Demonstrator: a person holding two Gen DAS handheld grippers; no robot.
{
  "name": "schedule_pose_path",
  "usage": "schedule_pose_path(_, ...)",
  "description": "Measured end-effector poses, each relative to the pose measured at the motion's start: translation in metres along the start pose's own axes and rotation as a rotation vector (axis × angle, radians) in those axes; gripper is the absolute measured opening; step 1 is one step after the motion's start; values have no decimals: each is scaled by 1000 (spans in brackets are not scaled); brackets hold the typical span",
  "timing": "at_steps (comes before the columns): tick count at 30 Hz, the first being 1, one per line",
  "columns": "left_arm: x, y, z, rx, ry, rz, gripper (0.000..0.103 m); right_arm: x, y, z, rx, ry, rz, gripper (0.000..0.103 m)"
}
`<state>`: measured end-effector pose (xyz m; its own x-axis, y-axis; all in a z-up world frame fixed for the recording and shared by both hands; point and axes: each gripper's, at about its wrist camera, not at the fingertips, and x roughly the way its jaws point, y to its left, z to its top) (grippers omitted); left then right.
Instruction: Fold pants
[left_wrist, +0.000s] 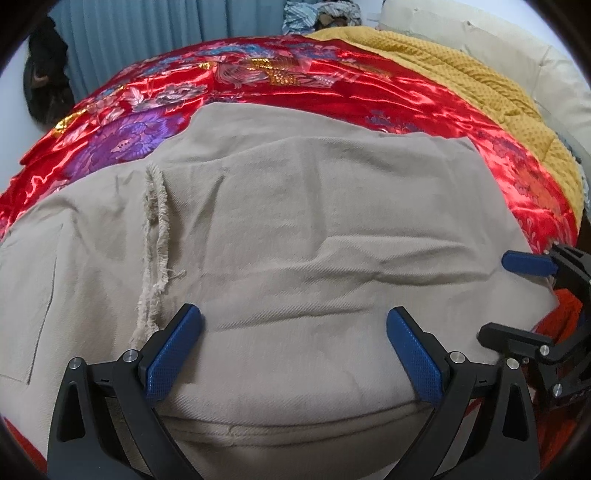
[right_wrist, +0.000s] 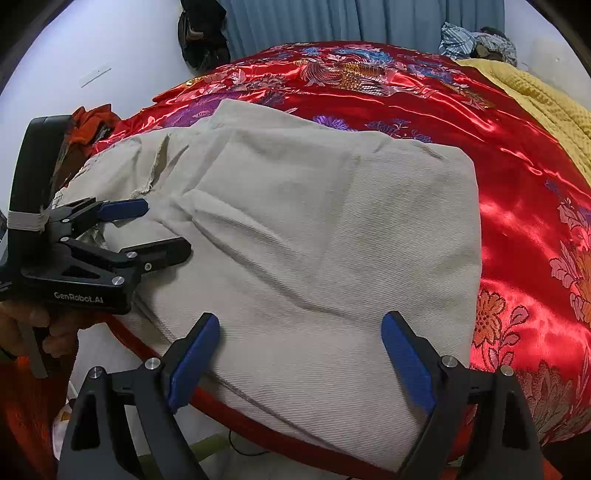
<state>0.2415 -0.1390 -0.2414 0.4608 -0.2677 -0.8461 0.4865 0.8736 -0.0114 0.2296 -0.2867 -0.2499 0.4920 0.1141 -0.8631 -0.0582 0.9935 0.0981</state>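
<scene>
Beige pants (left_wrist: 288, 236) lie folded in layers on a red satin bedspread (left_wrist: 258, 85); a frayed hem (left_wrist: 155, 236) runs down their left part. They also show in the right wrist view (right_wrist: 314, 236). My left gripper (left_wrist: 293, 325) is open just above the near edge of the pants, holding nothing; it also shows at the left of the right wrist view (right_wrist: 166, 229). My right gripper (right_wrist: 301, 332) is open over the pants' near right part, empty; it also shows at the right edge of the left wrist view (left_wrist: 498, 295).
A yellow knitted blanket (left_wrist: 480, 88) lies on the far right of the bed, with a cream headboard (left_wrist: 517, 48) behind it. Blue curtains (right_wrist: 351, 22) and a pile of clothes (right_wrist: 476, 44) are at the back. The bed's near edge (right_wrist: 258, 424) runs below the pants.
</scene>
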Motion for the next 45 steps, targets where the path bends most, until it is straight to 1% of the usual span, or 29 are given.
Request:
schedule_pose_path(7,-4,-2,-1,11,45,12,100,0,1,0,-4,3,-3,89)
schedule_pose_path(10,-7,-4,-2,17,67,28,100,1,2,0,-4,4,-4,89)
schedule_pose_path(12,-14,-1,2,-4,85,24,99,-1,1,1,-7,10,1,89)
schedule_pose_path(13,-20,4,5,-38,83,4,99,-4,-1,3,-2,9,17,89)
schedule_pose_path(14,-27,13,10,-87,65,-28,99,-14,-9,6,35,-27,53,88)
schedule_pose_path(16,-40,38,22,-206,19,-71,99,-42,-41,4,213,-188,169,89)
schedule_pose_path(17,-44,55,27,-283,-7,-84,99,-52,-58,1,304,-247,222,89)
schedule_pose_path(18,-45,66,28,-328,-19,-91,98,-60,-78,-3,410,-306,293,89)
schedule_pose_path(19,-44,76,28,-365,-26,-98,97,-63,-93,-6,485,-344,373,89)
schedule_pose_path(20,-40,83,27,-386,-18,-98,91,-65,-100,-7,508,-355,428,88)
schedule_pose_path(21,-34,84,23,-382,5,-93,83,-66,-101,-7,503,-361,472,88)
schedule_pose_path(22,-24,81,17,-351,48,-84,67,-66,-95,-6,463,-356,507,88)
schedule_pose_path(23,-18,76,10,-309,83,-58,57,-64,-86,-4,419,-336,515,88)
schedule_pose_path(24,-13,67,2,-233,103,-1,54,-60,-74,-1,366,-300,509,88)
schedule_pose_path(25,-15,59,-5,-176,84,29,55,-52,-58,1,305,-239,481,88)
schedule_pose_path(26,-19,55,-10,-145,74,42,55,-37,-44,-1,254,-142,438,87)
schedule_pose_path(28,-23,57,-13,-151,90,35,55,-3,-25,-12,210,55,361,85)
schedule_pose_path(29,-28,60,-13,-162,89,33,55,-1,-18,-15,166,63,320,83)
schedule_pose_path(30,-32,62,-13,-173,88,35,55,-7,-13,-12,130,49,300,83)
schedule_pose_path(32,-40,64,-10,-190,72,33,63,-20,-12,-4,115,-7,303,83)
schedule_pose_path(33,-45,62,-7,-190,44,27,66,-30,-18,5,143,-68,312,83)
schedule_pose_path(34,-51,59,-3,-185,5,23,72,-37,-25,14,177,-108,315,83)
schedule_pose_path(36,-57,53,7,-170,-49,9,74,-43,-43,37,253,-163,331,83)
schedule_pose_path(37,-56,47,13,-163,-56,-7,74,-43,-47,45,275,-170,330,83)
schedule_pose_path(39,-47,33,23,-127,-51,-35,74,-36,-58,63,326,-170,305,83)
schedule_pose_path(41,-33,26,23,-94,-24,-35,79,-20,-67,72,360,-149,278,83)
schedule_pose_path(43,-7,29,17,-109,52,-21,79,0,-71,71,385,-112,279,83)
schedule_pose_path(44,0,32,12,-126,49,-32,80,11,-73,70,390,-77,279,83)
schedule_pose_path(45,-2,32,10,-124,29,-33,80,17,-73,70,384,-62,270,82)
